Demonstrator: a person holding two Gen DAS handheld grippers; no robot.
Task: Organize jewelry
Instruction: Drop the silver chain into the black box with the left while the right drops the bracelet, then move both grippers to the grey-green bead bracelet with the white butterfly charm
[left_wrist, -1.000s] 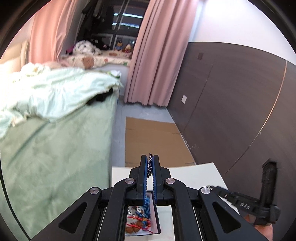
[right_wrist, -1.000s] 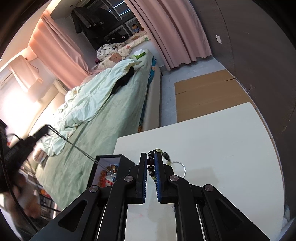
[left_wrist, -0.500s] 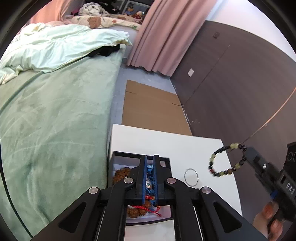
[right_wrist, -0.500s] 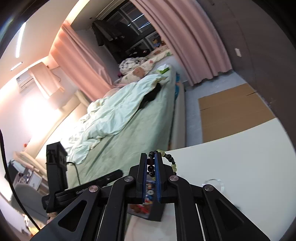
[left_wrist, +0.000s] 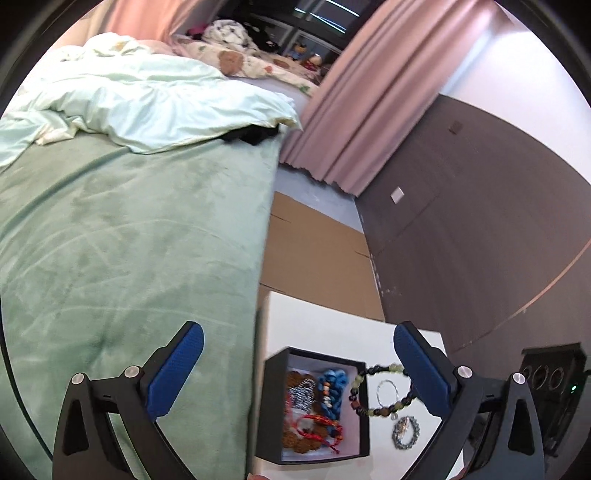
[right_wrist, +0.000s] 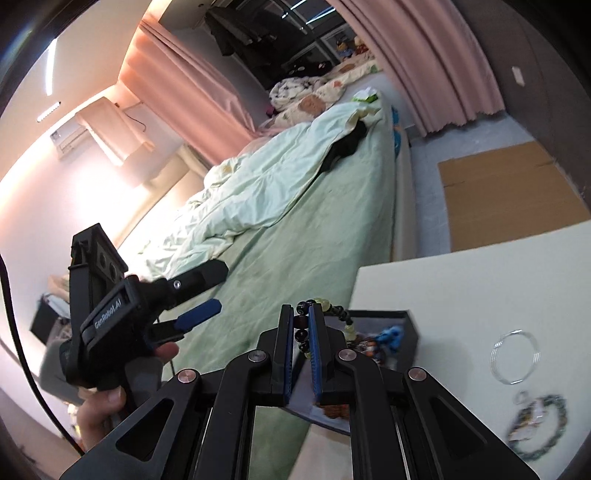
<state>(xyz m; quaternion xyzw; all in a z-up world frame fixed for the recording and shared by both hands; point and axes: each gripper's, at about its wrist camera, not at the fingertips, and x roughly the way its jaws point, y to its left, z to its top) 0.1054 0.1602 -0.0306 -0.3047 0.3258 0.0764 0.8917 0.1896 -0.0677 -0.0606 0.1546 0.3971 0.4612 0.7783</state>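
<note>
In the left wrist view, the left gripper (left_wrist: 295, 358) is opening its jaws wide and nothing is between them; half a second ago they were nearly closed over the black box (left_wrist: 364, 435). I judge that its piece now lies in the box, among the blue and red pieces. The beaded bracelet (left_wrist: 380, 389) hangs over the right wall of the box. A thin ring (left_wrist: 388, 393) and a chain bracelet (left_wrist: 406, 432) lie on the white surface (left_wrist: 325, 325), just right of the box.

In the right wrist view, the right gripper (right_wrist: 301, 347) is closed on the beaded bracelet, with dark and pale green beads, above the near edge of the box. It probably goes into the box next.
</note>
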